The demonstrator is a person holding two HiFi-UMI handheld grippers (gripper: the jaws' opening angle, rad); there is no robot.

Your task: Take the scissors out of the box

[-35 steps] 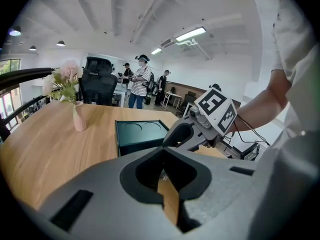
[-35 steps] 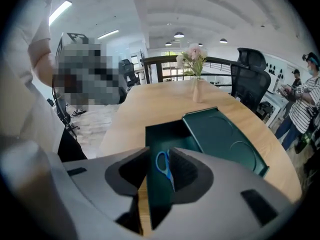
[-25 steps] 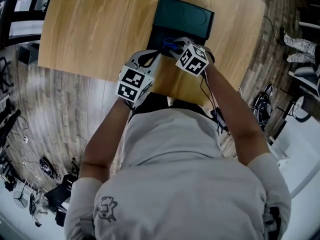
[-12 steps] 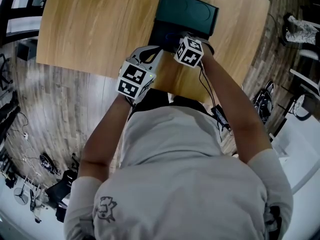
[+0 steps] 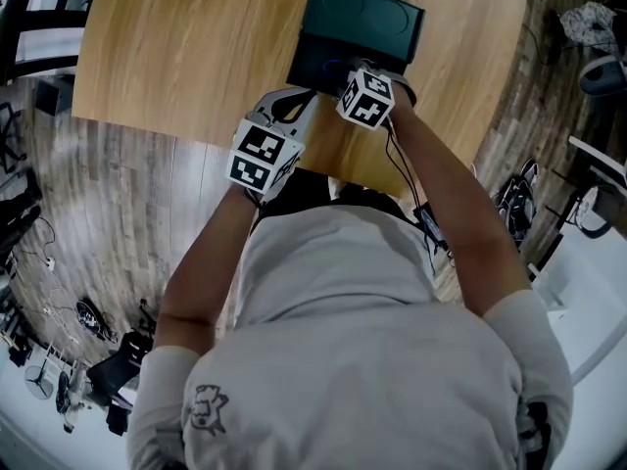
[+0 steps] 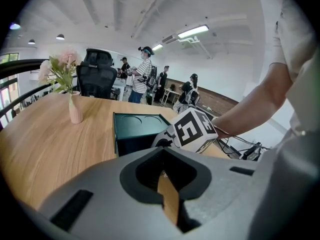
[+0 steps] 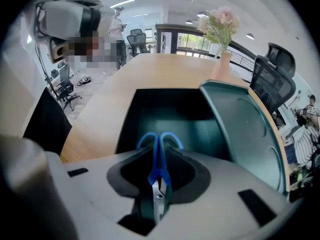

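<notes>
A dark green box [image 5: 312,67] stands open on the wooden table [image 5: 176,57], its lid [image 5: 364,13] tilted back. Blue-handled scissors [image 7: 160,151] lie inside it. My right gripper [image 7: 159,186] points steeply down into the box, and its jaws have just been closing with the scissors between them, where handles meet blades; they now grip them. In the head view the right gripper [image 5: 341,78] covers the scissors. My left gripper [image 5: 297,104] hovers at the table's near edge before the box, its jaws a narrow slit apart with only wood showing through.
A pink vase with flowers [image 6: 75,109] stands on the table's far left side. Behind the table are a black office chair [image 6: 97,76] and several people standing. The person's torso fills the lower head view, and cables hang by the right arm.
The right gripper has sunk into the box, over the scissors that showed beside it a second ago. The left gripper has stayed in place.
</notes>
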